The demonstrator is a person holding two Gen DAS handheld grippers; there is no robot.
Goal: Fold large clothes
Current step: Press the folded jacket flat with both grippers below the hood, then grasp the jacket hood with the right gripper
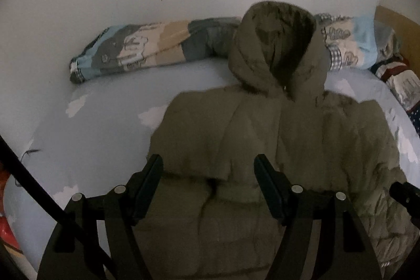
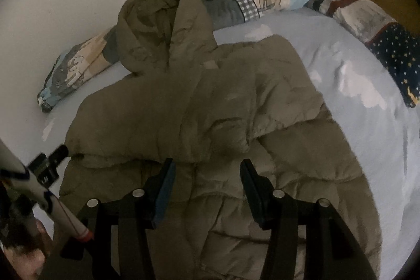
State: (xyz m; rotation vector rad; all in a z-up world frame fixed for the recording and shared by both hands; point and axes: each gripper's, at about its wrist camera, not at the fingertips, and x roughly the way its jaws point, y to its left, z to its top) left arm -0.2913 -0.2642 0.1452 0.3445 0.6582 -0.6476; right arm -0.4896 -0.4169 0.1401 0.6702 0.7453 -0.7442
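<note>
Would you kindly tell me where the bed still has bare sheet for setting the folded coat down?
Bare sheet lies between the coat and the wall; another patch between coat and starry quilt. Crowded along the rolled quilt behind the hood.

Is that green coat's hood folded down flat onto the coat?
No, the hood of the coat stands up past the collar, leaning against the patterned blanket by the wall, open side up.
</note>
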